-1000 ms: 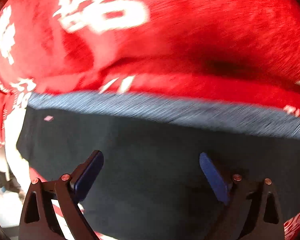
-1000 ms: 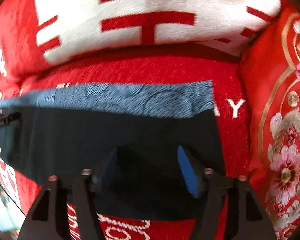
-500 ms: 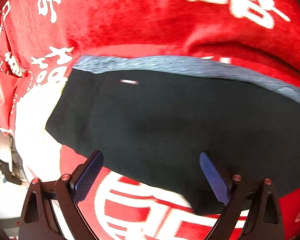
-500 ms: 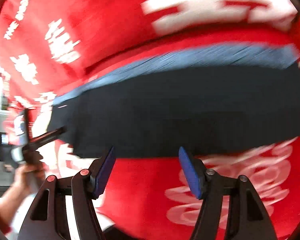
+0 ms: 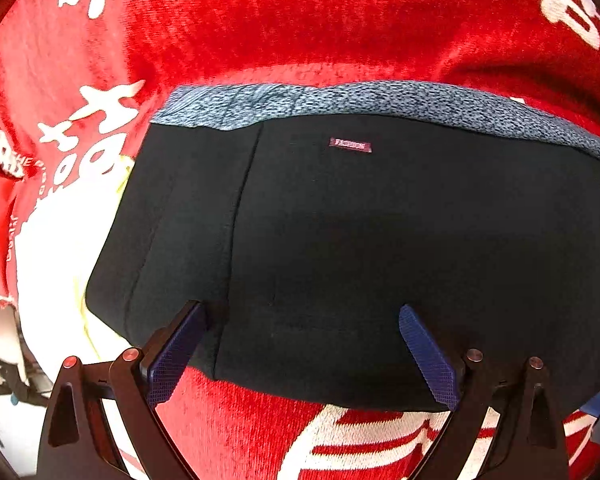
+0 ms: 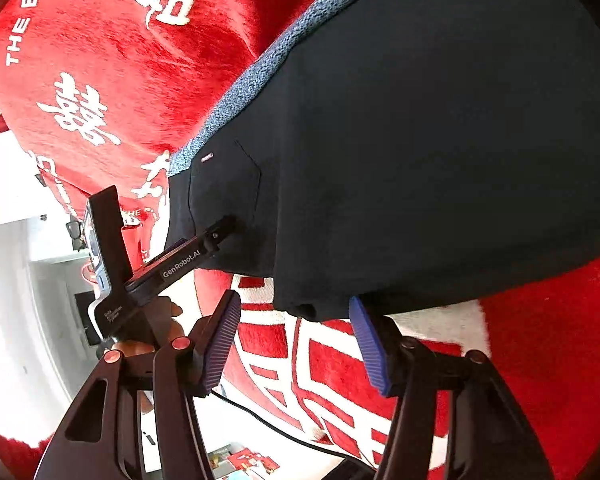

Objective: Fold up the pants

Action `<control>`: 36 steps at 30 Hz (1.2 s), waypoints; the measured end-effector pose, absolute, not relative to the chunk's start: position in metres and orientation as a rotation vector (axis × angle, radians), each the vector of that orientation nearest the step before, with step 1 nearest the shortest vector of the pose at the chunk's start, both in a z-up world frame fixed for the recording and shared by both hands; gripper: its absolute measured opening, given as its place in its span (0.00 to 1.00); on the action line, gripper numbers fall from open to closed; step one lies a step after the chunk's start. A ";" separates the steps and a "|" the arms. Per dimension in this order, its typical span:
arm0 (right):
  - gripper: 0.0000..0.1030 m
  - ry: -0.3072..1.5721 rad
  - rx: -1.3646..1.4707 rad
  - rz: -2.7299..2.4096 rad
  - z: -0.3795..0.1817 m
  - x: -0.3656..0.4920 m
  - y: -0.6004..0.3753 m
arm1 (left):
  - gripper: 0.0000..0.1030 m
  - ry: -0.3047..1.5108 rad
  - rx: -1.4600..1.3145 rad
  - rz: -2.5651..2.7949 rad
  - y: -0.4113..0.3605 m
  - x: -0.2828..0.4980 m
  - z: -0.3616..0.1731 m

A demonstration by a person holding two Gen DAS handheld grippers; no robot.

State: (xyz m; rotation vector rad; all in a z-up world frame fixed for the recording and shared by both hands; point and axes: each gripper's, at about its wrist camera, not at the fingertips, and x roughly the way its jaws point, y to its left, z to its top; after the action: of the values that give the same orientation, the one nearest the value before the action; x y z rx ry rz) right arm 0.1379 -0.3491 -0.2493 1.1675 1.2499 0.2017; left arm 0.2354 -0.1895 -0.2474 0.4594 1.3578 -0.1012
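Note:
The black pants (image 5: 360, 240) lie folded flat on a red blanket, with a speckled blue-grey waistband (image 5: 340, 100) along the far edge and a small maroon label (image 5: 350, 145). My left gripper (image 5: 300, 344) is open and empty, its blue pads over the near edge of the pants. In the right wrist view the pants (image 6: 420, 140) fill the upper right. My right gripper (image 6: 294, 340) is open and empty, just off the near corner of the pants. The left gripper (image 6: 220, 236) shows there too, resting at the pants' left edge.
The red blanket (image 5: 300, 20) with white characters covers the whole surface and shows in the right wrist view (image 6: 100, 60). The person's hand (image 6: 152, 328) holds the left gripper's handle. A black cable (image 6: 280, 432) runs along the blanket's near edge. A white room lies beyond at left.
The left gripper came closer to the pants' near left edge. The right gripper swung round to the pants' near corner, so the pants now lie diagonally in its view. Both stayed open.

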 end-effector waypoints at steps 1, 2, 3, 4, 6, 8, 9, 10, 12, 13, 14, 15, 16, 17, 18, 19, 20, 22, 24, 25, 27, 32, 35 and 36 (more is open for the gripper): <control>0.59 1.246 1.178 0.196 -0.251 0.141 -0.346 | 0.95 1.359 0.453 -0.111 -0.188 0.237 -0.249; 0.59 1.242 1.194 0.186 -0.252 0.143 -0.347 | 0.95 1.360 0.447 -0.117 -0.188 0.239 -0.250; 0.59 1.235 1.220 0.175 -0.254 0.143 -0.349 | 0.95 1.361 0.443 -0.122 -0.190 0.238 -0.250; 0.57 1.223 1.253 0.158 -0.257 0.145 -0.351 | 0.95 1.364 0.440 -0.128 -0.190 0.239 -0.251; 0.14 1.250 1.251 0.099 -0.259 0.152 -0.357 | 0.95 1.367 0.438 -0.142 -0.188 0.241 -0.252; 0.11 1.248 1.194 0.083 -0.247 0.156 -0.358 | 0.95 1.369 0.429 -0.163 -0.185 0.242 -0.252; 0.10 1.244 1.137 0.083 -0.236 0.155 -0.354 | 0.95 1.365 0.429 -0.184 -0.183 0.242 -0.251; 0.10 1.246 1.062 0.081 -0.226 0.153 -0.348 | 0.95 1.360 0.431 -0.199 -0.181 0.241 -0.250; 0.09 1.263 1.019 0.063 -0.222 0.143 -0.340 | 0.95 1.342 0.443 -0.242 -0.174 0.239 -0.252; 0.09 1.275 1.024 0.054 -0.226 0.141 -0.339 | 0.95 1.330 0.454 -0.259 -0.173 0.236 -0.253; 0.08 1.291 1.031 0.039 -0.234 0.138 -0.338 | 0.95 1.323 0.466 -0.266 -0.175 0.232 -0.252; 0.07 1.305 1.036 0.026 -0.241 0.135 -0.337 | 0.95 1.306 0.487 -0.274 -0.175 0.229 -0.253; 0.07 1.309 1.039 0.024 -0.247 0.134 -0.335 | 0.95 1.294 0.497 -0.277 -0.176 0.226 -0.253; 0.07 1.305 1.041 0.025 -0.249 0.133 -0.334 | 0.95 1.280 0.498 -0.278 -0.175 0.224 -0.254; 0.07 1.299 1.040 0.027 -0.249 0.133 -0.334 | 0.95 1.272 0.496 -0.279 -0.175 0.223 -0.253; 0.07 1.300 1.037 0.030 -0.247 0.134 -0.333 | 0.95 1.267 0.497 -0.278 -0.175 0.222 -0.253; 0.07 1.307 1.036 0.038 -0.246 0.134 -0.333 | 0.95 1.266 0.503 -0.276 -0.176 0.221 -0.252; 0.08 1.371 1.021 0.059 -0.243 0.130 -0.333 | 0.95 1.283 0.530 -0.264 -0.182 0.218 -0.249; 0.09 1.433 0.957 0.064 -0.233 0.124 -0.336 | 0.95 1.311 0.523 -0.270 -0.189 0.215 -0.241; 0.09 1.429 0.928 0.062 -0.226 0.120 -0.341 | 0.95 1.311 0.510 -0.277 -0.191 0.213 -0.236; 0.09 1.394 0.824 0.029 -0.204 0.119 -0.359 | 0.95 1.297 0.464 -0.299 -0.203 0.210 -0.221; 0.09 1.367 0.591 -0.082 -0.187 0.150 -0.407 | 0.95 1.287 0.390 -0.391 -0.256 0.205 -0.212; 0.48 1.409 0.483 -0.110 -0.203 0.168 -0.422 | 0.95 1.297 0.425 -0.430 -0.291 0.194 -0.226; 0.51 1.421 0.452 -0.119 -0.210 0.166 -0.424 | 0.95 1.307 0.446 -0.430 -0.298 0.187 -0.233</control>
State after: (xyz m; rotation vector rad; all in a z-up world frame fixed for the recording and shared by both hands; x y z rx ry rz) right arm 0.1664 -0.4237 -0.2098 0.4517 1.4207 -0.1193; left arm 0.1872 -0.2981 -0.2335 0.4457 1.3072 -0.4300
